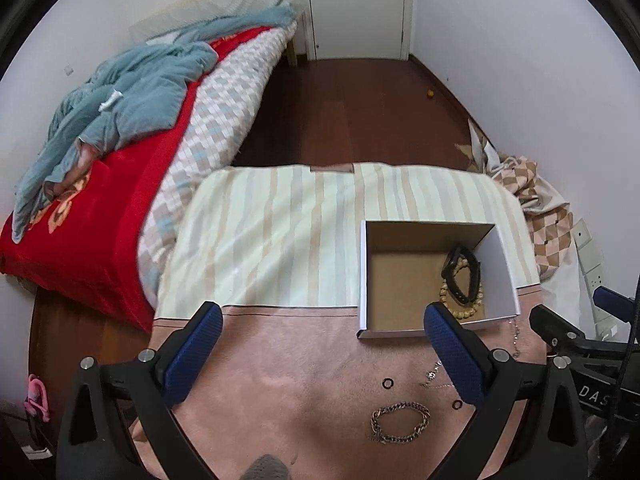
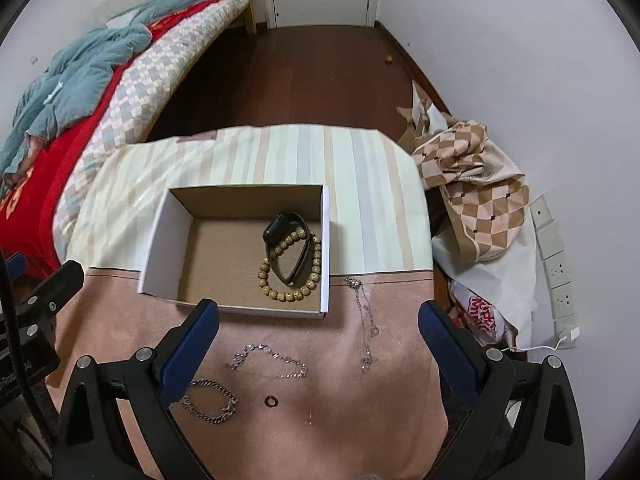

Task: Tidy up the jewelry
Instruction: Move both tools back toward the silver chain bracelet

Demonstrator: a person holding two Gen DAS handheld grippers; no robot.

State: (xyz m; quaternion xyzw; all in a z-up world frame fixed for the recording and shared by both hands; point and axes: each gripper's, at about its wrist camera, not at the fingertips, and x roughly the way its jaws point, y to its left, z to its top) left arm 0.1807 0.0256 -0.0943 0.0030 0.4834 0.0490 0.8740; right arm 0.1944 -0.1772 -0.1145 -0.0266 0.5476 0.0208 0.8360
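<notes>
Both cameras sit close above the cloth-covered table [image 1: 280, 352], tilted steeply down past their own blue fingers [image 1: 196, 356] toward the far door [image 1: 360, 8]. The left view sees the open box [image 1: 400, 272] at its right; the right view [image 2: 240, 272] sees it centred. Both share bed, floor and jewelry.

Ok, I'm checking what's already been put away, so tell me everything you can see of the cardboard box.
The cardboard box is an open, lidless rectangular tray, white outside with brown card on the floor and the far wall inside. It sits upright on the cloth-covered surface, across the line where striped fabric meets pink. Inside, toward its right wall, lie a wooden bead bracelet and a black smartwatch resting across the beads. The rest of its floor is bare. Neither gripper touches it.
</notes>
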